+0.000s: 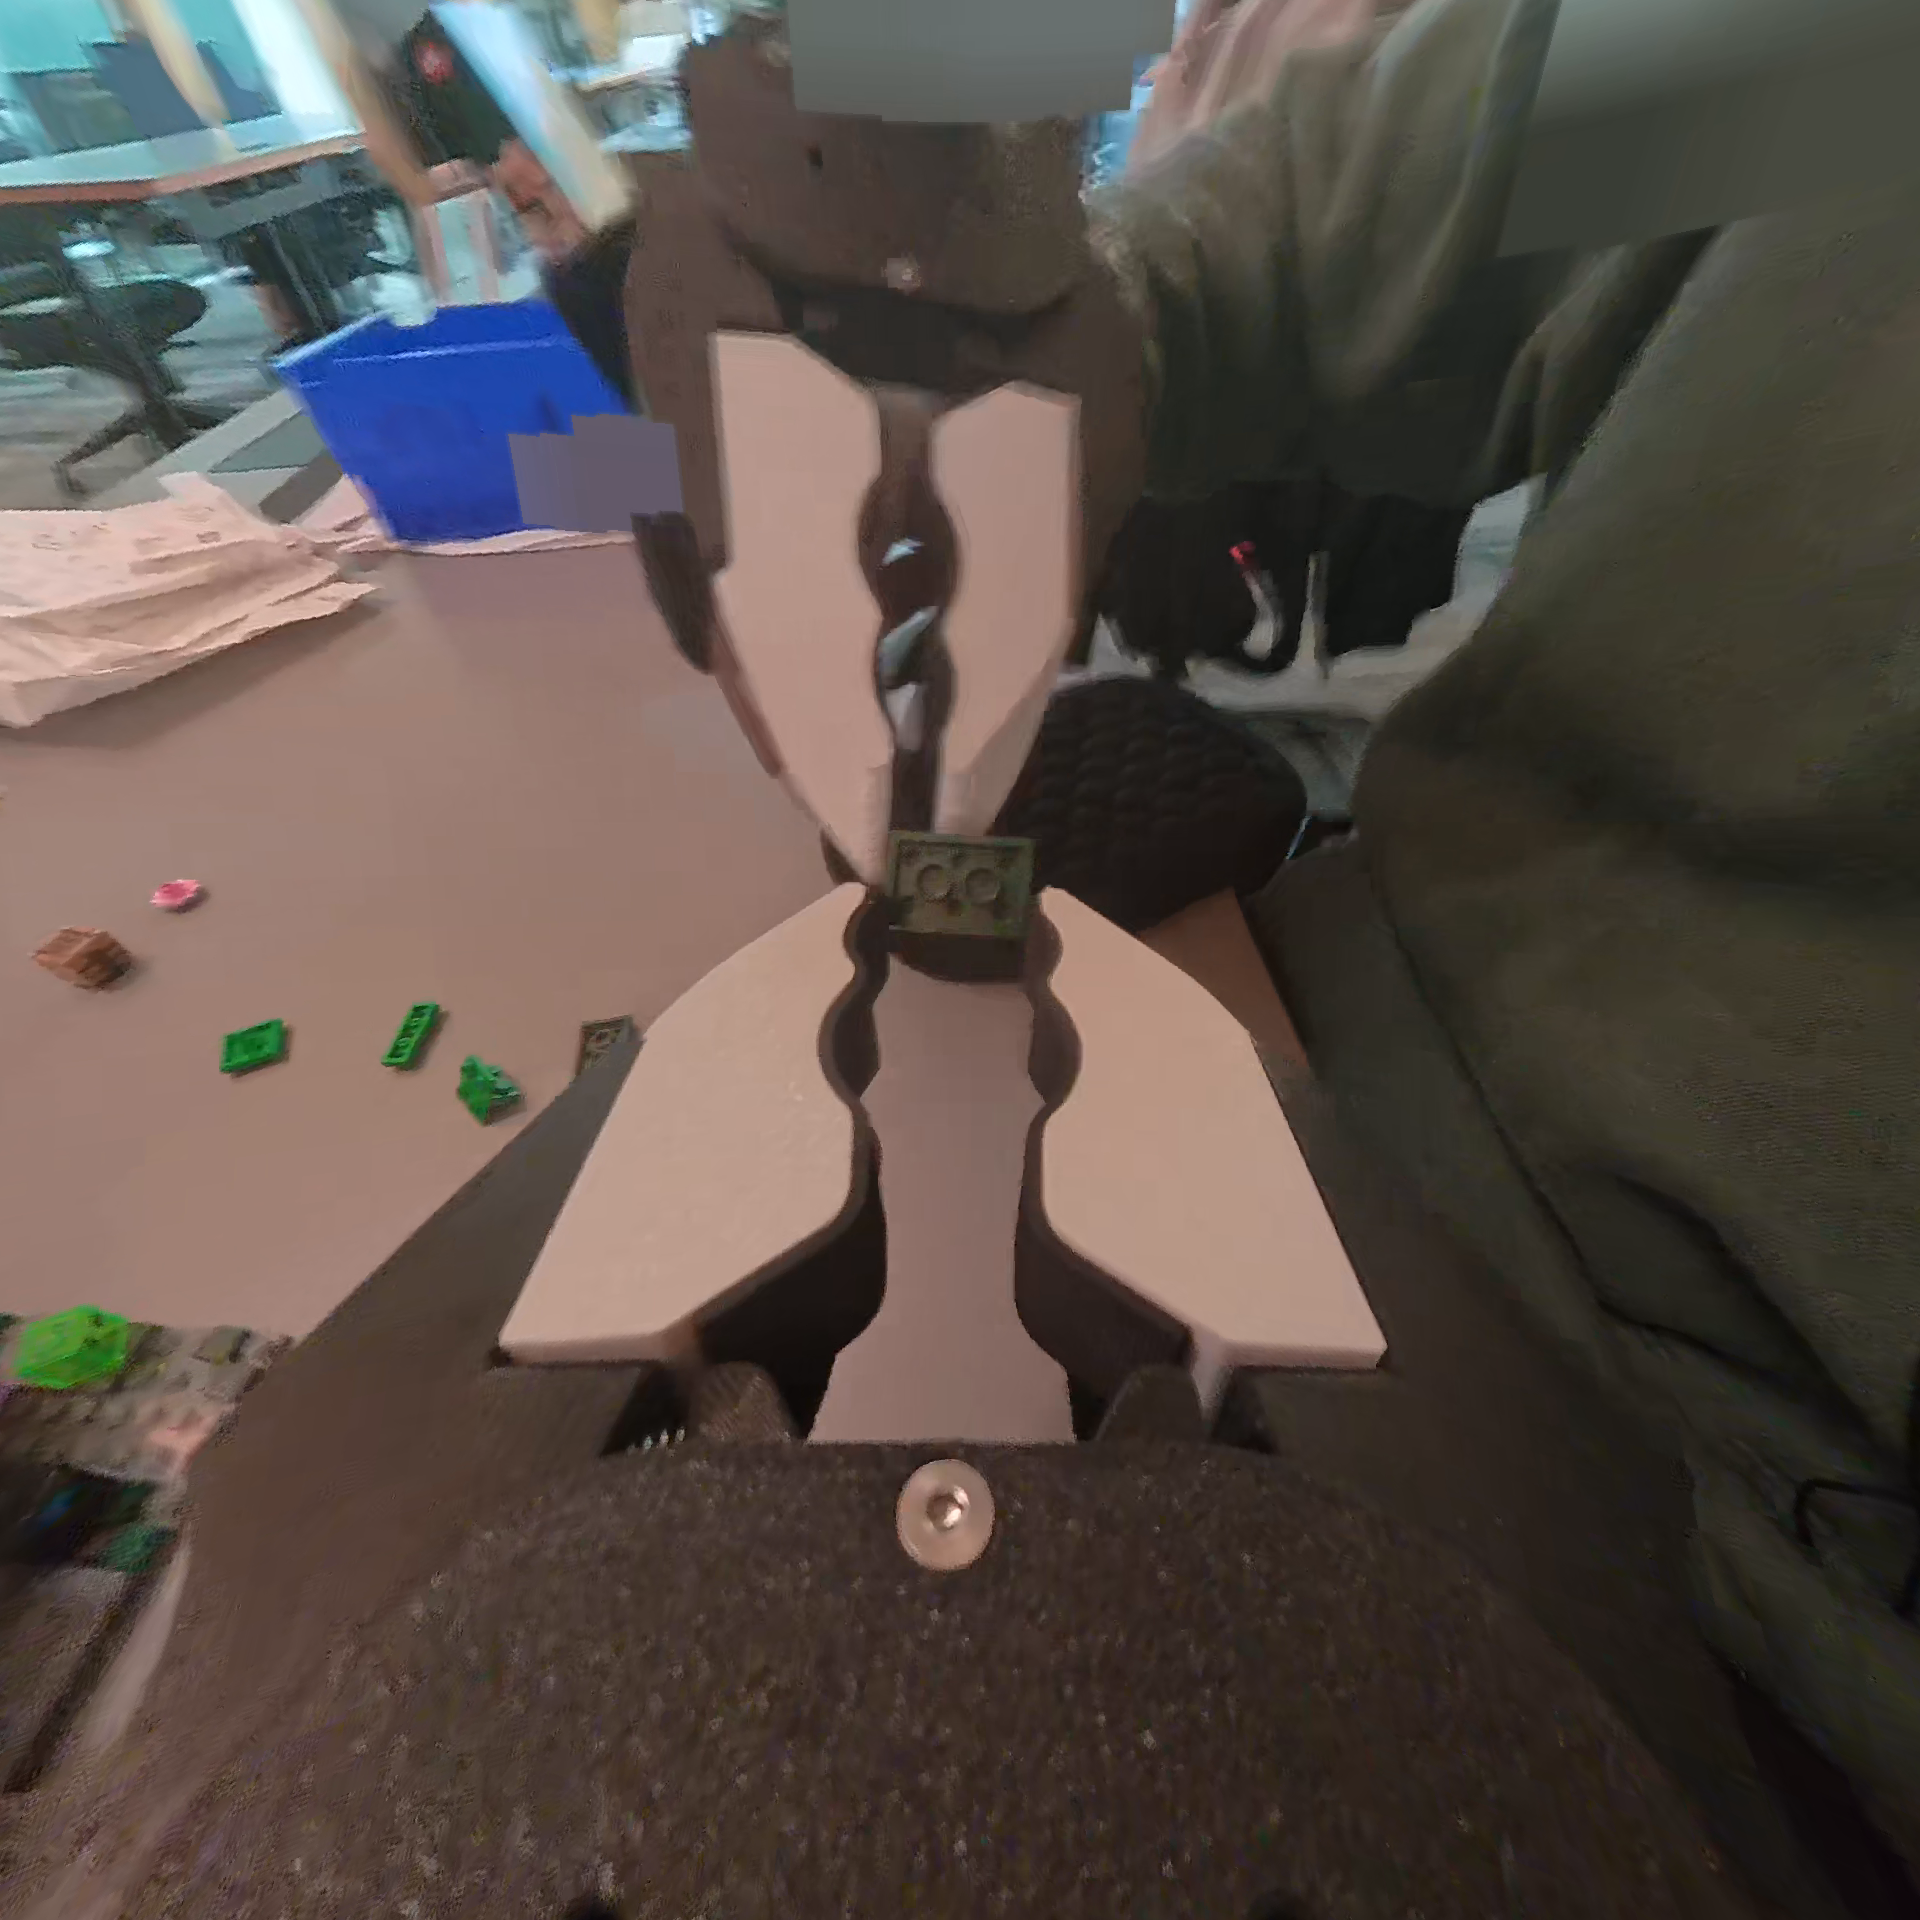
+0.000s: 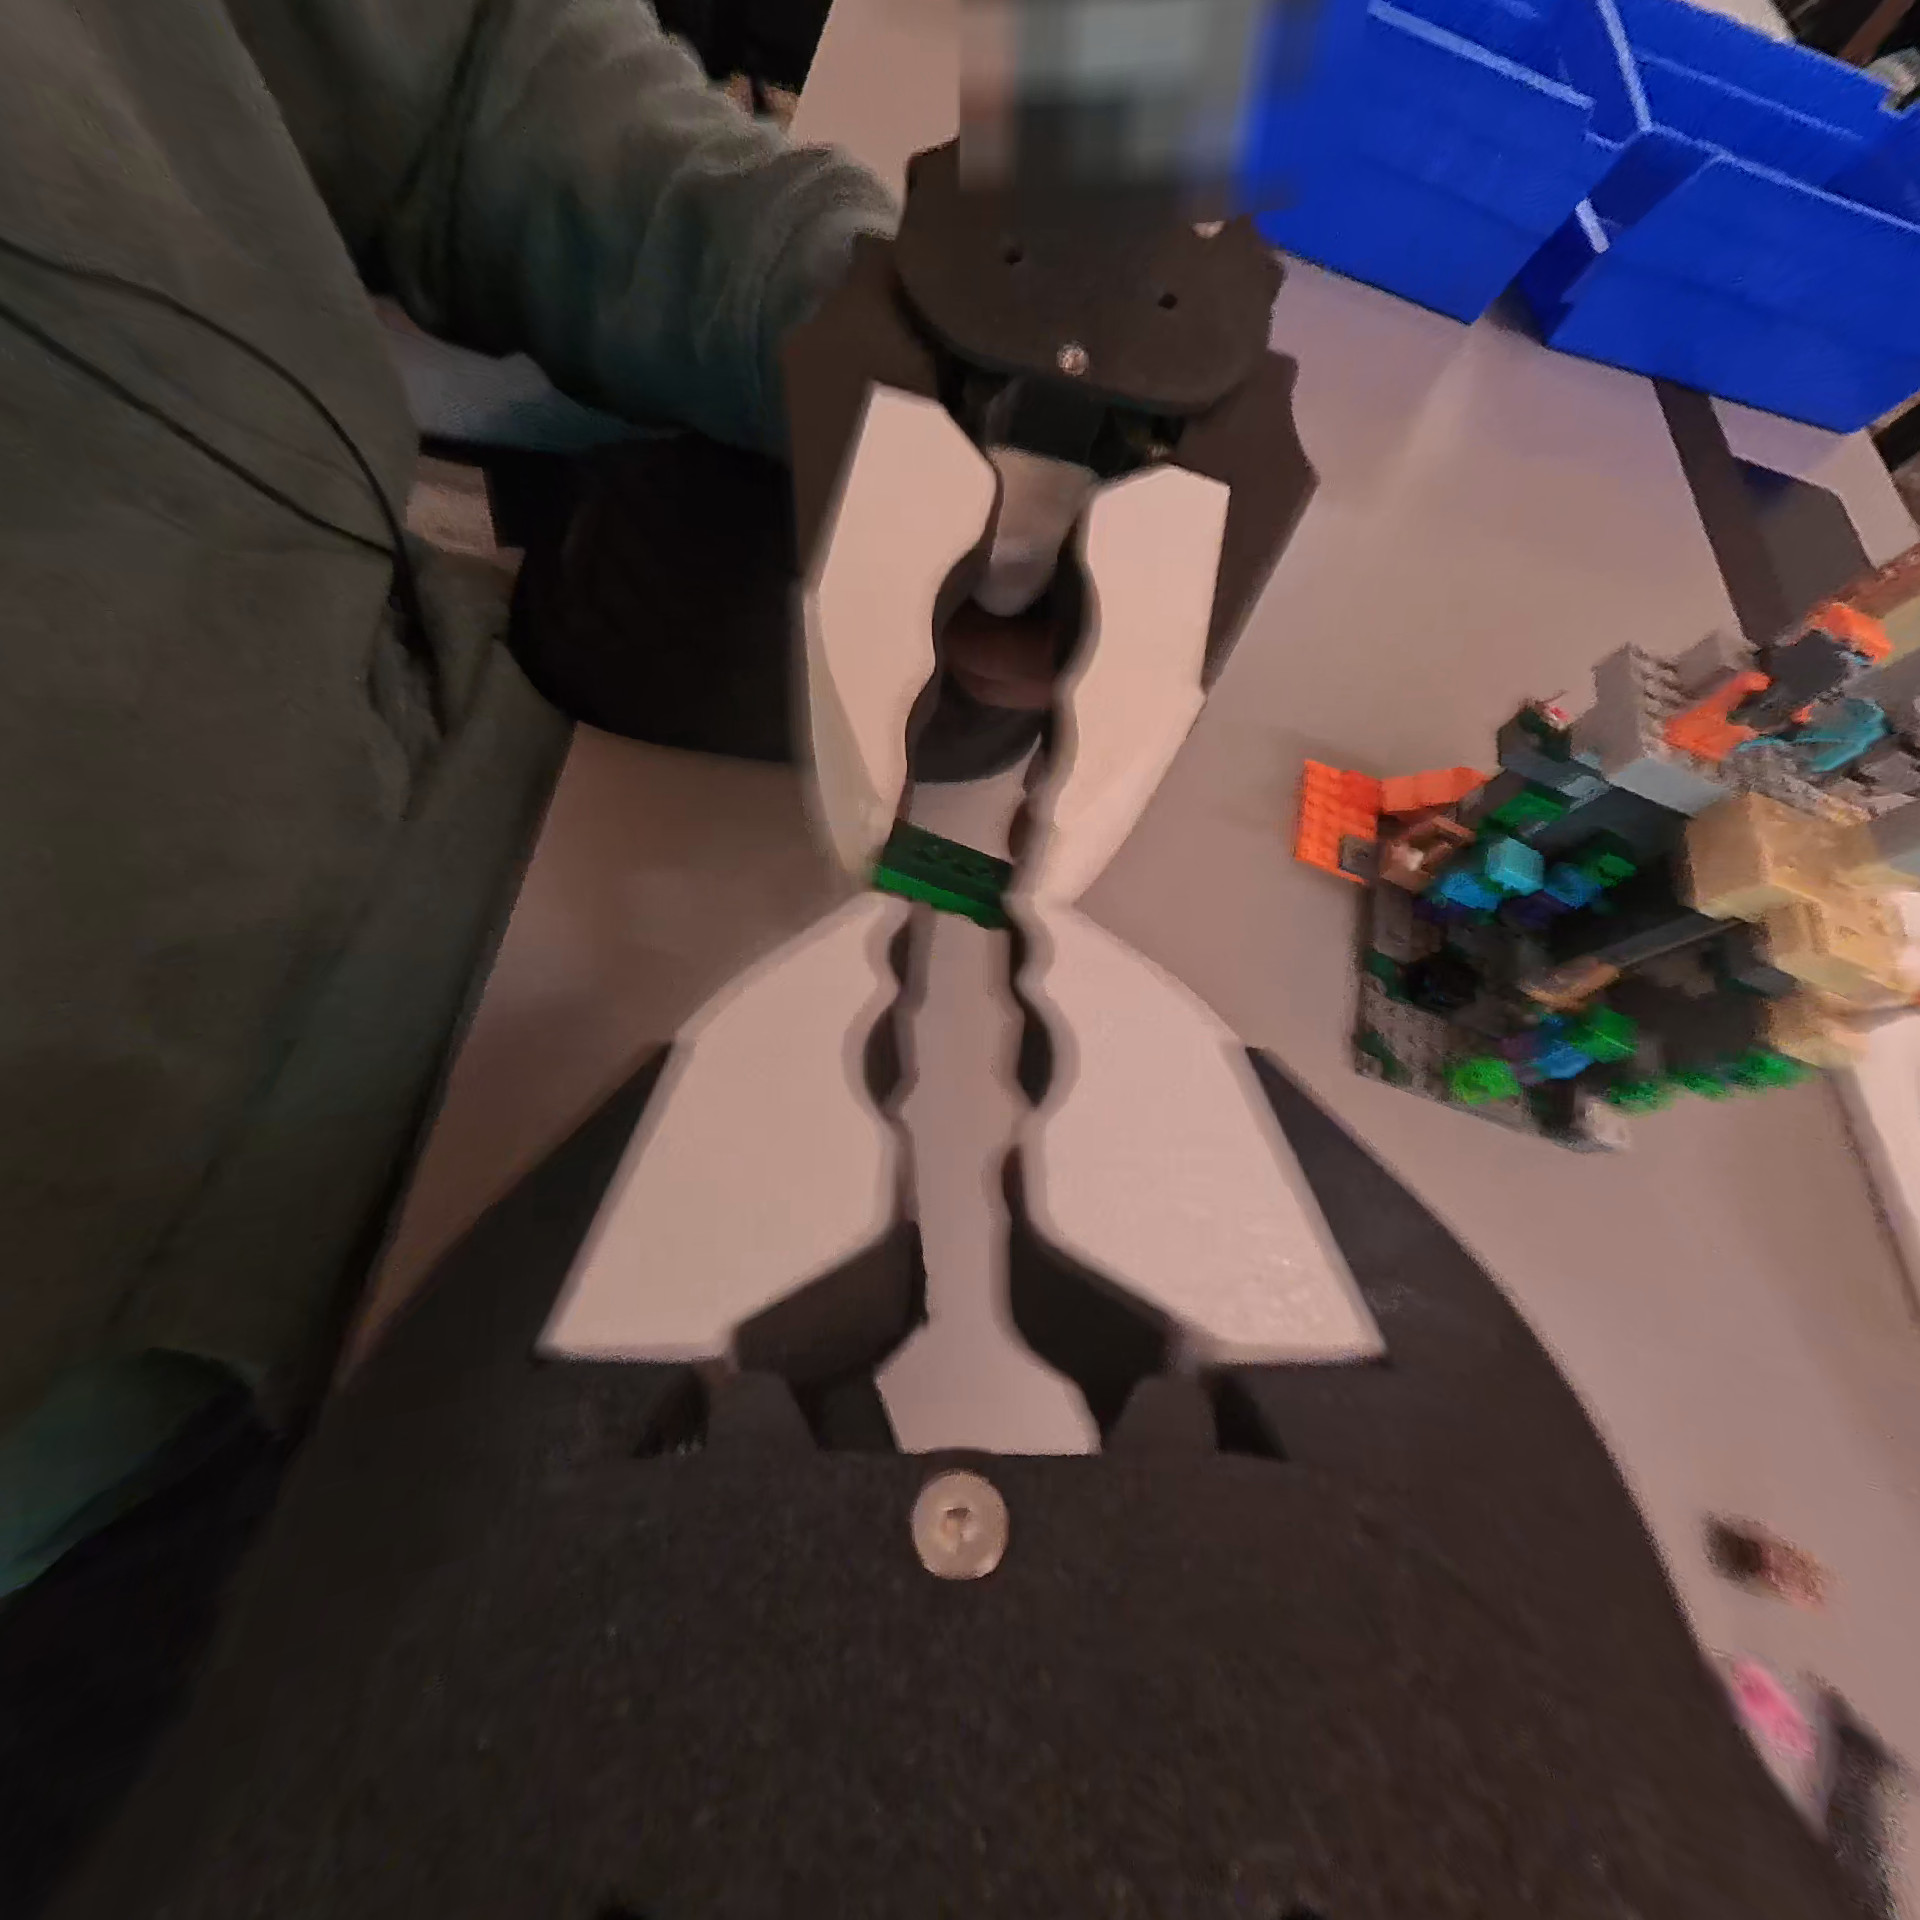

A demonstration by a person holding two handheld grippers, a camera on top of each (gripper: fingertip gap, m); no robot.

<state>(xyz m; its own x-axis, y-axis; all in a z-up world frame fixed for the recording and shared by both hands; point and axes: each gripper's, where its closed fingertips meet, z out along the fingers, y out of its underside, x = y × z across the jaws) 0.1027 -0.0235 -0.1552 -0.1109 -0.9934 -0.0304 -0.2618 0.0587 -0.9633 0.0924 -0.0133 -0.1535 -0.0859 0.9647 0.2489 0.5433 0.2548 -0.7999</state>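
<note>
A small dull-green studded plate (image 1: 961, 888), two round studs showing, sits in the air above the table (image 1: 416, 790), pinched tip to tip between the left gripper (image 1: 951, 920) and the right gripper (image 2: 951, 914), both clamped on it. Loose green pieces (image 1: 410, 1034) lie well apart on the table; a blue bin (image 1: 457, 436) stands beyond, and a multicoloured brick model (image 2: 1621, 925) sits off to the side.
</note>
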